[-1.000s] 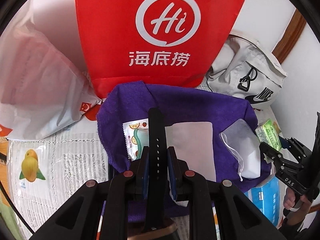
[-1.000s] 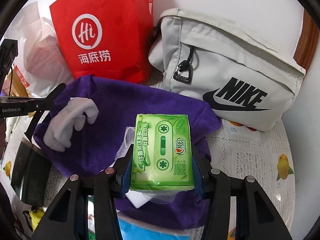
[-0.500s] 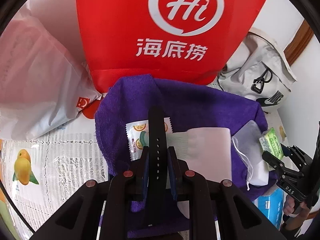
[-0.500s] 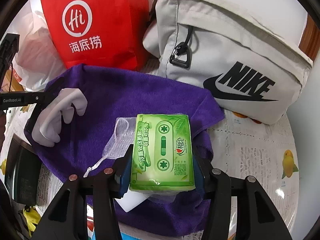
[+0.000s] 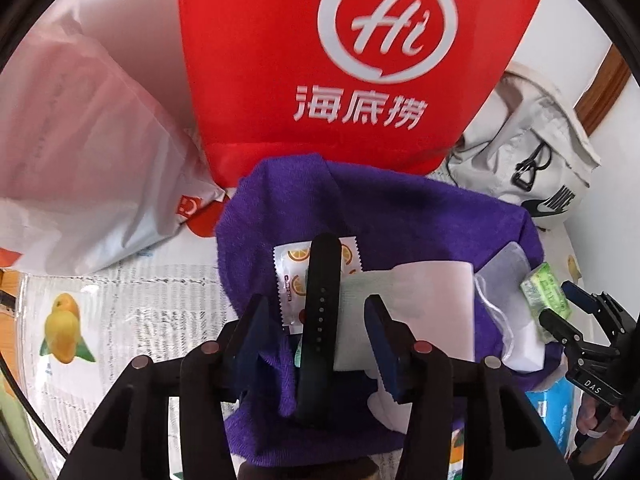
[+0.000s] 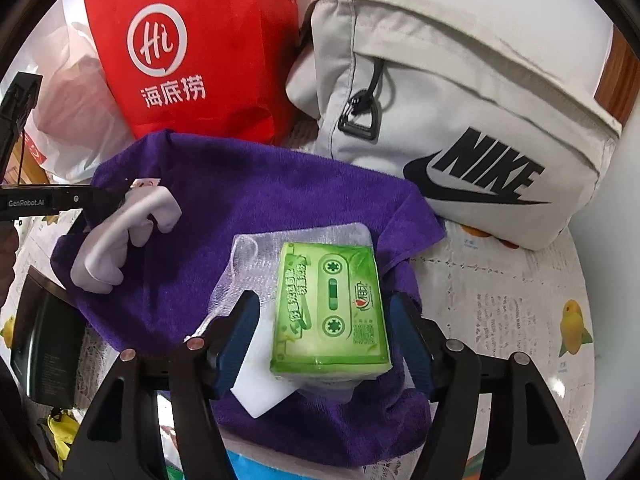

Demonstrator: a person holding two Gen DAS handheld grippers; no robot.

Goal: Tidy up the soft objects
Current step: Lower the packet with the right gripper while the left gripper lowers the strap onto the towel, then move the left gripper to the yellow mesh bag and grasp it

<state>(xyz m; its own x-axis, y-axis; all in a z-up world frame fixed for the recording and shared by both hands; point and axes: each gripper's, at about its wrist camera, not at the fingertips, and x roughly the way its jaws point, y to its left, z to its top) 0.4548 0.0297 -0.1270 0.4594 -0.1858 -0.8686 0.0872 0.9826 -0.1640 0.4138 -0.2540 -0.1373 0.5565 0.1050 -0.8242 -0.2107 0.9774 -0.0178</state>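
Observation:
A purple towel [image 5: 400, 220] [image 6: 248, 200] lies spread on the table with small items on it. My left gripper [image 5: 318, 320] has its jaws opening; a black watch strap [image 5: 322, 280] lies between them on the towel, clear of both pads. Beside the strap are an orange-print sachet [image 5: 290, 276] and a white folded cloth [image 5: 420, 300]. My right gripper [image 6: 322, 298] is also opening its jaws. A green tissue pack [image 6: 332, 304] rests between them on a mesh pouch [image 6: 256, 264], with a gap to each pad.
A red paper bag [image 5: 360, 60] and a grey Nike bag [image 6: 460, 120] stand behind the towel. A white plastic bag [image 5: 80, 140] is at the left. A blue pack [image 5: 556, 408] and a black device [image 6: 44, 344] lie at the towel's near edges.
Both grippers have opened: the left let go of the black strap, the right let go of the green tissue pack, which now lies on the mesh pouch.

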